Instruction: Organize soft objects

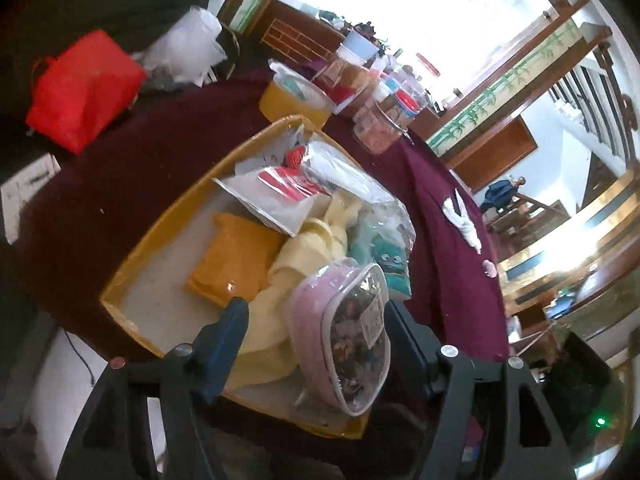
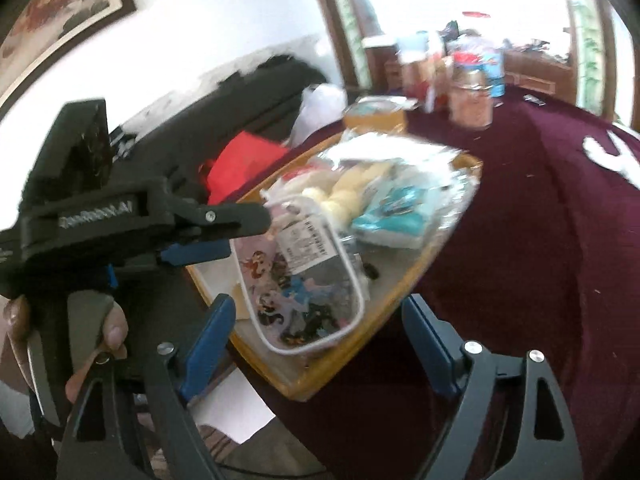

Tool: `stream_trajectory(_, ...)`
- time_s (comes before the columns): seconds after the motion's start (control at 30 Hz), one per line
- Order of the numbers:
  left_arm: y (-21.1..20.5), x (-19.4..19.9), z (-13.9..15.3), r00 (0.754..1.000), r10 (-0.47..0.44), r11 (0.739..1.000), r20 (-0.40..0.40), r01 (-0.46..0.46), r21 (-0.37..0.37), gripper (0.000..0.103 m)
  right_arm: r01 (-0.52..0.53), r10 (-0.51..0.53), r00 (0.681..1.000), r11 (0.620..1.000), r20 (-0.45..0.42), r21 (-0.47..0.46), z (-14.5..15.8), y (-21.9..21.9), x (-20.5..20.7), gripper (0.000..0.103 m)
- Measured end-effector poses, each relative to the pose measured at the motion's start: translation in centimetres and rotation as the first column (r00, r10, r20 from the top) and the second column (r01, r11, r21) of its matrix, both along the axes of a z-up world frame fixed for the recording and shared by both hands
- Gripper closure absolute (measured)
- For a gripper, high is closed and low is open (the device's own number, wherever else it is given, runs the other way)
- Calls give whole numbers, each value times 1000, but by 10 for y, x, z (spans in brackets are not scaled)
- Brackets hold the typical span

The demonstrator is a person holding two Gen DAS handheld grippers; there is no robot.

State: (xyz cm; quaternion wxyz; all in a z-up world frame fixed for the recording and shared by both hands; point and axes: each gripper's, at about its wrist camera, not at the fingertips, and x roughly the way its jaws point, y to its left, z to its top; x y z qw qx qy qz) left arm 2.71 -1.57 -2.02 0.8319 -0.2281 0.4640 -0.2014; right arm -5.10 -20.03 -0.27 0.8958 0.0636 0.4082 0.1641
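Maroon cloth covers the bench (image 1: 120,184), w/ bright windows and wood trim behind. On it sits a yellow-rimmed tray (image 1: 168,216) holding the soft items: a clear pouch w/ pink trim and cartoon print (image 1: 352,332) at the near end, leaning on a pale yellow cloth (image 1: 296,256); an orange folded cloth (image 1: 232,260) lies flat just beside that, a teal plush in plastic (image 1: 384,256) on the other side, and bagged white/red packs (image 1: 280,192) further back. Left claw (image 1: 316,320) is released, pads apart either side of the pouch, not pressing it. Right claw (image 2: 316,320) also released, nothing gripped, hovering at the tray's near corner. Beyond the tray: jars (image 1: 380,132), a yellow tub (image 1: 296,100), a red bag (image 1: 80,88) off the bench edge
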Motion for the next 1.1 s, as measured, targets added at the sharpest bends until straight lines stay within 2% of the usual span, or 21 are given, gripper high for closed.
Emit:
stream_trajectory(0.07,0,-4,3,1000,5,1000,19,-6,30,30,22,-23,1000,999,4,29,4,-5,-7,18)
stream_trajectory(0.13,-1,-5,4,1000,2,999,28,-3,48,29,-8,8,1000,998,7,65,7,-3,-9,20)
stream_trajectory(0.17,-2,-7,5,999,6,998,36,-8,55,29,-42,40,999,997,21,69,8,2,-9,26)
stream_trajectory(0.2,-1,-10,7,999,11,997,53,-15,72,26,-58,56,998,997,25,58,8,6,-8,40)
stream_trajectory(0.23,-2,-11,10,998,16,996,66,-22,89,25,-69,69,998,997,15,33,5,12,-3,49)
stream_trajectory(0.27,-2,-14,13,996,27,992,85,-37,119,23,-68,68,998,998,-15,0,-2,19,4,65)
stream_trajectory(0.3,-2,-17,16,995,32,988,99,-46,145,21,-60,59,997,998,-41,-15,-9,21,9,76)
stream_trajectory(0.4,-5,-29,29,983,43,964,178,-88,251,12,-28,28,999,1000,-35,8,-9,13,9,78)
stream_trajectory(0.53,-9,-40,37,968,62,937,242,-140,320,9,-13,16,1000,992,-21,123,2,-6,-6,77)
stream_trajectory(0.57,-11,-42,37,965,69,929,252,-154,336,9,0,4,1000,990,-27,138,2,-10,-10,72)
stream_trajectory(0.6,-14,-45,38,961,75,918,267,-171,356,9,20,-15,999,990,-37,138,2,-12,-12,61)
stream_trajectory(0.73,-25,-55,41,942,74,873,329,-220,434,9,106,-97,992,988,-84,108,-3,-16,-18,52)
stream_trajectory(0.77,-26,-58,42,939,72,862,337,-229,453,9,117,-108,990,987,-89,114,-3,-16,-20,47)
stream_trajectory(0.83,-29,-64,42,940,42,837,337,-217,502,9,114,-107,991,990,-86,82,-1,-12,-22,45)
stream_trajectory(0.97,-30,-72,41,946,24,819,323,-204,536,9,114,-115,992,993,-61,-7,1,0,-29,45)
stream_trajectory(1.1,-35,-78,43,947,-3,800,321,-190,569,6,125,-126,991,992,-46,-30,3,6,-35,45)
